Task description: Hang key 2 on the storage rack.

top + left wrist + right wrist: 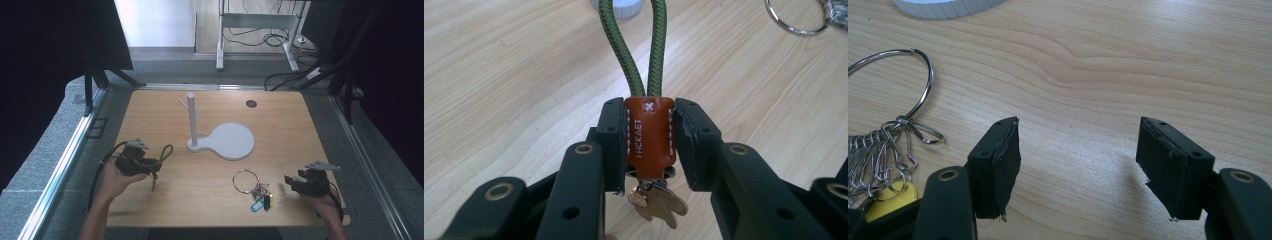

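My left gripper [649, 142] is shut on the brown leather tab [650, 135] of a keychain, lifted a little off the table. Its green cord loop [634, 45] stands out ahead of the jaws and brass keys [659, 202] hang below the tab. In the high view the left gripper [150, 165] is at the table's left, with the cord loop [165, 151] pointing toward the white peg stand [191, 122]. My right gripper [1078, 160] stands open over bare wood at the front right [295, 184]. A large metal ring with keys and coloured tags [252, 187] lies just left of it.
The white stand has a round flat base [232, 141] at the table's middle and short pegs branching off its upright post. A dark round hole [251, 104] sits at the table's far right. Aluminium rails [60, 165] run along both sides of the table.
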The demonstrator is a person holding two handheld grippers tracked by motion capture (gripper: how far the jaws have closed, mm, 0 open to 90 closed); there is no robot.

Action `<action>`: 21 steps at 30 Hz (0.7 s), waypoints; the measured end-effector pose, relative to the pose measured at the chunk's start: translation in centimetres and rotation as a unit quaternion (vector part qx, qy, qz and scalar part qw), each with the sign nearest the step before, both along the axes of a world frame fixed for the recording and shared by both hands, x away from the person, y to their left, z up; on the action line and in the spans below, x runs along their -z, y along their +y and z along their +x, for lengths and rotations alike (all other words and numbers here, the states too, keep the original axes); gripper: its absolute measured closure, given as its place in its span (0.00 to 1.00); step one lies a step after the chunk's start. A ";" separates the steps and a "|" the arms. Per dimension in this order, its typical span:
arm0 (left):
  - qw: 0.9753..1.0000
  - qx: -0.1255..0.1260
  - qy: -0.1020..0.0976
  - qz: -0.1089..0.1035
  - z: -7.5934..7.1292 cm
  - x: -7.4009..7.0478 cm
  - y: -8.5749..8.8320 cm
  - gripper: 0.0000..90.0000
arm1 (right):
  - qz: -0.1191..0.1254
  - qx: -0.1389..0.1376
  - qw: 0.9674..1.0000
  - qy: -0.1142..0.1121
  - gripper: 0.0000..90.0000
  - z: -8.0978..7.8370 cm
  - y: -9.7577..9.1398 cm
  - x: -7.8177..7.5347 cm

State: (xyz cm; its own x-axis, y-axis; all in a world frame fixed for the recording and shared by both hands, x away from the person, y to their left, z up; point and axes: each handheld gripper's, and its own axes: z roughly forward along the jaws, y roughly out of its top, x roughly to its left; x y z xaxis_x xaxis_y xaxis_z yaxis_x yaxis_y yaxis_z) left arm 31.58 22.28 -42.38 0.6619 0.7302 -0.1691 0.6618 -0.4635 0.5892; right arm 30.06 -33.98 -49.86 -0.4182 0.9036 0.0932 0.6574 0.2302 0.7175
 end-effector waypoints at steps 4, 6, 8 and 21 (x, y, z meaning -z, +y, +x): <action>1.000 -0.003 -0.003 -0.004 0.1 -0.1 0.0 0.75 | 0.000 -0.001 1.000 0.000 0.38 0.0 0.0 0.0; 1.000 -0.003 -0.003 -0.004 0.1 -0.3 0.0 0.75 | 0.000 0.000 1.000 -0.001 0.38 0.0 -0.1 -0.1; 1.000 -0.001 -0.004 -0.005 0.2 -0.5 0.1 0.75 | 0.000 0.000 1.000 -0.001 0.38 -0.1 -0.1 -0.1; 1.000 0.007 -0.014 -0.010 1.0 -2.2 0.0 0.75 | 0.002 0.003 1.000 0.002 0.38 0.0 -0.3 0.0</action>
